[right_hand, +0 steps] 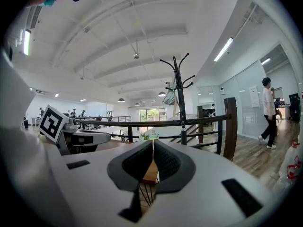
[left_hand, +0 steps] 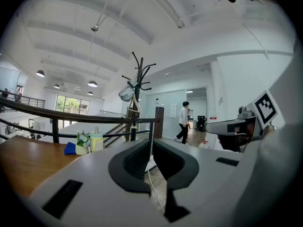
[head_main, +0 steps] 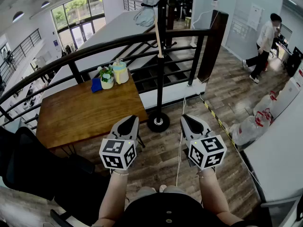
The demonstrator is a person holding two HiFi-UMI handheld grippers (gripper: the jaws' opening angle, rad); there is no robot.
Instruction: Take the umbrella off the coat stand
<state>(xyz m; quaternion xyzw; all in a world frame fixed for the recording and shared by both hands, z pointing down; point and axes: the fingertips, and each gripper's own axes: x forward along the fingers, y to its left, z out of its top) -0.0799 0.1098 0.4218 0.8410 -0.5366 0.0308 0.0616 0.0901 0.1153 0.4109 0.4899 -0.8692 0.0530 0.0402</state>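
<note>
Nothing is done yet: the umbrella (head_main: pixel 145 14) hangs high on the stand (head_main: pixel 160 79), untouched, so the reach, grip and lift-off all remain, I judge. The left gripper (head_main: pixel 128 122) sits low, just left of the stand's base, jaws pressed together on nothing. The right gripper (head_main: pixel 189 121) mirrors it just right of the base, likewise closed and empty. Both point roughly level toward the stand.

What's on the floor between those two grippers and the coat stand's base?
Bare wooden floor and one thin white cable; the head view shows it.
</note>
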